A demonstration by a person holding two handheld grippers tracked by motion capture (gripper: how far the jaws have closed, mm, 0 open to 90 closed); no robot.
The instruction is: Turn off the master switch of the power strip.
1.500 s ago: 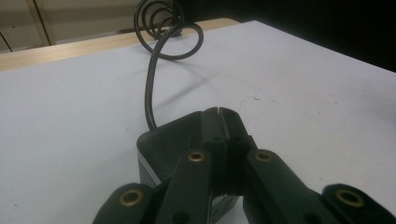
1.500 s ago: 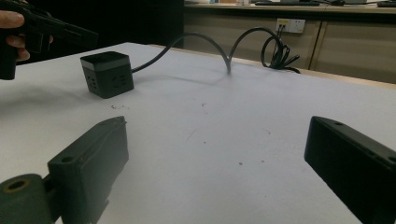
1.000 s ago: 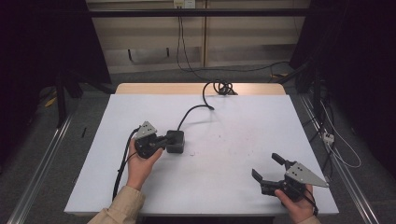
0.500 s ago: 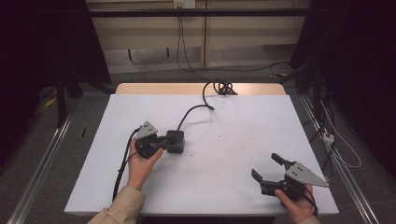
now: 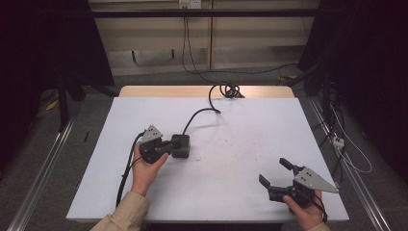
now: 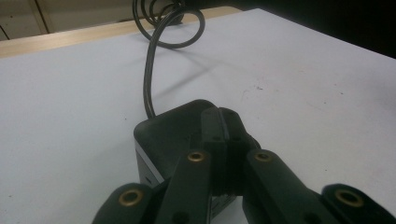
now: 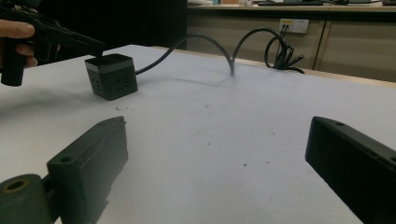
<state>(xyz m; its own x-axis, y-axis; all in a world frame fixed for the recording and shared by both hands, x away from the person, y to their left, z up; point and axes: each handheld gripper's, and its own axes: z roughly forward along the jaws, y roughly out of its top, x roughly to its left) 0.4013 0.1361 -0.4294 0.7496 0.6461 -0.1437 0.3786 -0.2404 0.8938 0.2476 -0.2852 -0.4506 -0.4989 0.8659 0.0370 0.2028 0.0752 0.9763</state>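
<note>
- Pressing down on the black cube socket block [image 5: 180, 146] looks like the step in hand: left gripper [image 5: 168, 146] sits with jaws brought together, tips resting on the cube's top face, nothing between them.
- Cube sits left of centre on the white worktop [image 5: 250, 130], well clear of every edge; its black power cord [image 5: 199, 113] runs off toward the far edge and ends in a coil [image 5: 230, 90] at the far wooden strip.
- In the left gripper view the closed jaw tips lie over the near half of the cube [image 6: 173, 128]; whether they bear down or only touch, can't tell.
- Right gripper [image 5: 278, 173] is near the worktop's near right corner, jaws wide apart, empty, well apart from the cube [image 7: 111, 74].
- To do it well: keep the closed tips centred on the top face, not on an edge — a push at the rim would likely tip or skid the cube.
- Push straight down if pinning; if sliding, go slow and along the cord line so the cord doesn't twist the block.
- Socket holes face the right gripper side; keep that face unobstructed.
- Watch cord slack near the far edge: a tug there would probably drag the cube.
- Bring the right gripper in only once the cube is steady.
</note>
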